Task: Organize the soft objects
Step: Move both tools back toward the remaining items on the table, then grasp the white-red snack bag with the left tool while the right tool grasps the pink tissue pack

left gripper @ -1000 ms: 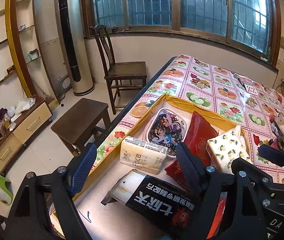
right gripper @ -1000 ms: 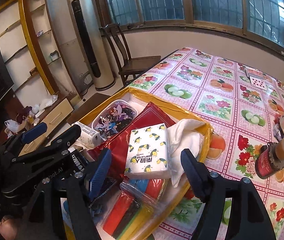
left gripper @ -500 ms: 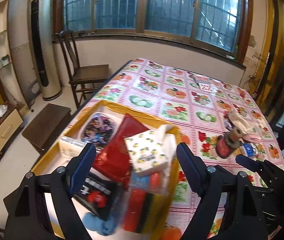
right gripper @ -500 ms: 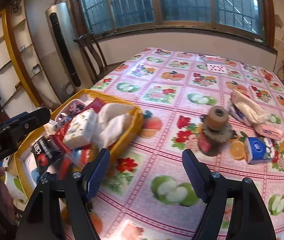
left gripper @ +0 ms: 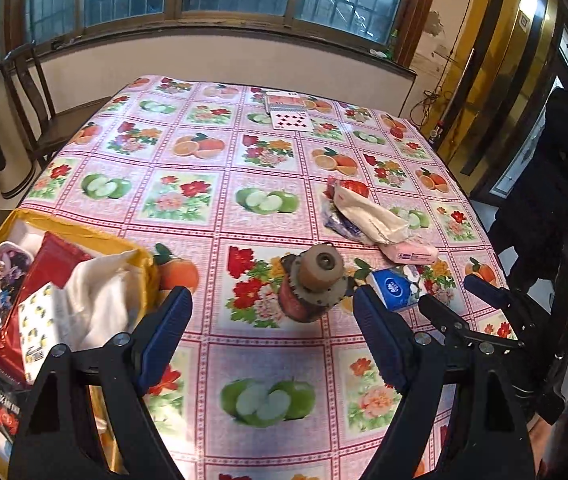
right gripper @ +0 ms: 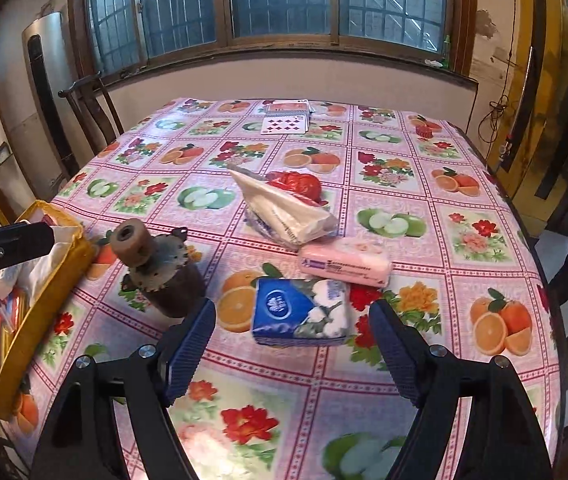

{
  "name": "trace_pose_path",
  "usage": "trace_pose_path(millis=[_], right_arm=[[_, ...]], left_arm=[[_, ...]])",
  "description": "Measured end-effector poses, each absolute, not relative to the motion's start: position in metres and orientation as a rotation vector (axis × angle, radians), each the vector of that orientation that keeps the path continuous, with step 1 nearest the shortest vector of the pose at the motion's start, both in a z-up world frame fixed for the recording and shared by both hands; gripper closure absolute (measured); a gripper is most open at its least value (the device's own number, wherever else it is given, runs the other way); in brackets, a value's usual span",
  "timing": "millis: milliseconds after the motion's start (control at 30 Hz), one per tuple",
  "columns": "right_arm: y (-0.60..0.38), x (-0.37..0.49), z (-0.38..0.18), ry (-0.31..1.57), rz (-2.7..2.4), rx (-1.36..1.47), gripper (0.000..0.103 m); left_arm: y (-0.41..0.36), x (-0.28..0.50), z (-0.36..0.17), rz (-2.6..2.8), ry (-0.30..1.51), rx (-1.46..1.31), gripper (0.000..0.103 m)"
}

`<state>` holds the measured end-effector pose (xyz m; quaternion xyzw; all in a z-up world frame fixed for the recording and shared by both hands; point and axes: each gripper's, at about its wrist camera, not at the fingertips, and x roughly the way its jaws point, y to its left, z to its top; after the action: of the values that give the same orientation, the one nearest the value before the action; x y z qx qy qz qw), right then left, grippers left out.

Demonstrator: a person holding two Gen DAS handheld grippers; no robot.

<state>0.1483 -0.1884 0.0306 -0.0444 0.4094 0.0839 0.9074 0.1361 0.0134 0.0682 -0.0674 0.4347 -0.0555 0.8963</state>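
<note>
Both empty and spread: right hand-held gripper (right gripper: 292, 344) faces a blue tissue pack (right gripper: 300, 314); only left hand-held gripper (left gripper: 272, 336) shows the yellow box's (left gripper: 146, 276) contents.

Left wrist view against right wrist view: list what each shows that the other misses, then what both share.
Only the left wrist view shows the open inside of the yellow box with its white cloth, red packet and lemon-print tissue pack, plus a person in dark clothes by the doorway.

Only the right wrist view shows the tall silver air conditioner.

Both share the blue tissue pack, pink pack, brown spool, playing cards and the fruit-print tablecloth. Each view's own jaws stand open and empty.
</note>
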Motion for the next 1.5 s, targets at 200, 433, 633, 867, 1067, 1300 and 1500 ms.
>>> trace_pose_path(millis=[200,433,633,867,1067,1300,1500], right_arm=[[-0.216,0.178,0.018,0.858,0.139,-0.142,0.019],[-0.216,0.2,0.0,0.854,0.251,-0.271,0.009],[-0.217,0.219,-0.012,0.853,0.338,-0.281,0.009],[-0.23,0.242,-0.029,0.92,0.458,-0.239,0.007],[-0.244,0.265,-0.043,0.965,0.501,-0.147,0.006],[-0.24,0.273,-0.05,0.982,0.504,-0.169,0.006],[-0.233,0.268,-0.054,0.984,0.454,-0.276,0.009]], left_arm=[[-0.035,0.181,0.063,-0.19,0.961,-0.148,0.02],[-0.085,0.231,0.041,-0.233,1.059,-0.177,0.02],[-0.101,0.257,0.017,-0.189,1.121,-0.177,0.019],[-0.108,0.275,0.009,-0.165,1.141,-0.204,0.019],[-0.121,0.288,-0.006,-0.162,1.184,-0.202,0.019],[-0.119,0.303,-0.026,-0.134,1.218,-0.223,0.019],[-0.117,0.304,-0.034,-0.154,1.219,-0.237,0.02]])
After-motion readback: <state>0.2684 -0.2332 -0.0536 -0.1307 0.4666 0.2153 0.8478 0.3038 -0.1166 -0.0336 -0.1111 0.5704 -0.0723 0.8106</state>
